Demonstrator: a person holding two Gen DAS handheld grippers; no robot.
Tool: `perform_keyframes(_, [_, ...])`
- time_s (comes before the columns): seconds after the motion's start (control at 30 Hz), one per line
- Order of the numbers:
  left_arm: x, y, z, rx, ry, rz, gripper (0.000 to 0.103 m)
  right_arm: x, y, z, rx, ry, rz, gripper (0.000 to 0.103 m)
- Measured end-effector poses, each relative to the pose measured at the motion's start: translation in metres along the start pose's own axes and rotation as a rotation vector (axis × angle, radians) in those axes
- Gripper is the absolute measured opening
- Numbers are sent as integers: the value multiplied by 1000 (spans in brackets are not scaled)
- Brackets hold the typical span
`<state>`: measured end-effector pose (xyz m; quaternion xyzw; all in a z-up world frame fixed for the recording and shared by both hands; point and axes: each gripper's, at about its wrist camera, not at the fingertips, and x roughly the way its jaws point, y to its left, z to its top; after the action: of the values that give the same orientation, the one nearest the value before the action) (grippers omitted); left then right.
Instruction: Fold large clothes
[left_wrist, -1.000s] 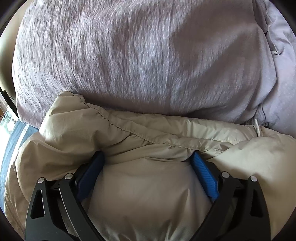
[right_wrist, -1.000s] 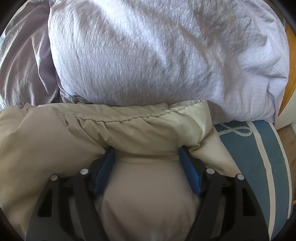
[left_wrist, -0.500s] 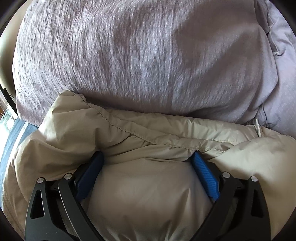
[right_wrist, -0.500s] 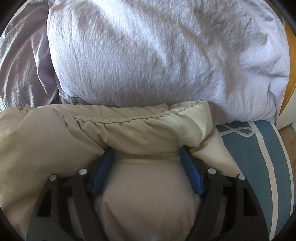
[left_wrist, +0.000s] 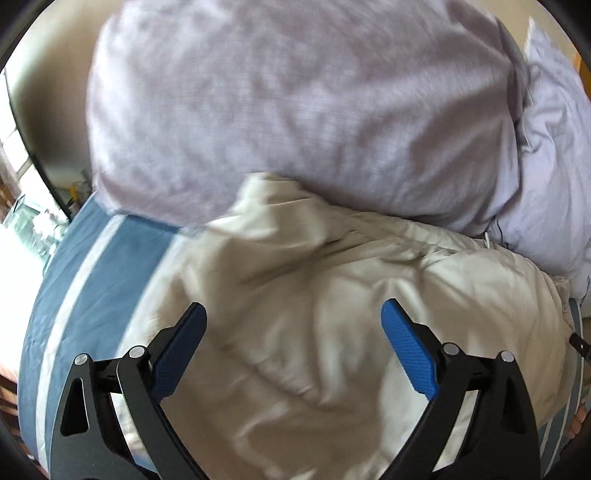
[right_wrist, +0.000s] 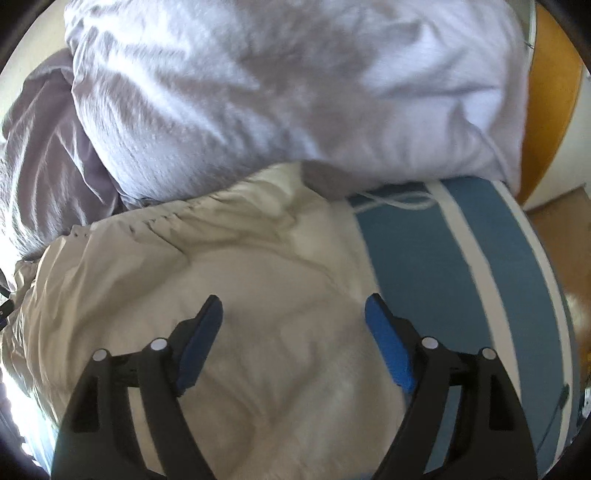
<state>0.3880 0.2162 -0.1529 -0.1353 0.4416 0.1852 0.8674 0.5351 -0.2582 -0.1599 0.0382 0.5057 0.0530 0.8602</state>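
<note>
Where they gripped earlier, left gripper (left_wrist: 293, 314) and right gripper (right_wrist: 293, 306) fingers now hover released above jacket (left_wrist: 332, 295).

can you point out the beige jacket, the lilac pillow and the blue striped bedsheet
beige jacket (left_wrist: 332, 295): left wrist view, on the crumpled middle of its fabric
lilac pillow (right_wrist: 295, 92): right wrist view, on its broad front face
blue striped bedsheet (right_wrist: 443, 258): right wrist view, on the blue band right of the jacket

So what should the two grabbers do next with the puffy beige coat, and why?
Probably lift clear, then reach for a new edge. The left gripper and right gripper are open, gripping nothing, above the beige coat, which lies bunched against the pillows.
</note>
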Motion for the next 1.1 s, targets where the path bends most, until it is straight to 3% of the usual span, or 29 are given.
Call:
perform_keyframes(0.23, [-12,56,-25,-110,66,14,97,-7,-37,-33,137,95,38,85])
perform_keyframes(0.47, [2,92,-61,-273,193,-82,97,5,-51,-64,241,188,145,85])
perform_keyframes(0.67, [13,106,-74,-410,214,-154,96,12,-50,-80,312,222,215,85])
perform_keyframes(0.77, [11,106,-80,-455,210,-182,88,12,-46,-85,319,210,221,79])
perform_keyframes(0.8, [12,106,-81,-467,206,-190,83,11,-45,-86,325,207,232,75])
perform_keyframes(0.83, [12,104,-79,-478,203,-200,80,11,-45,-87,334,205,249,64])
perform_keyframes(1.0, [4,95,-79,-523,159,-242,44,4,-37,-92,363,168,274,43])
perform_keyframes(1.1, [-3,92,-78,-528,134,-249,33,-5,-31,-95,372,137,278,30])
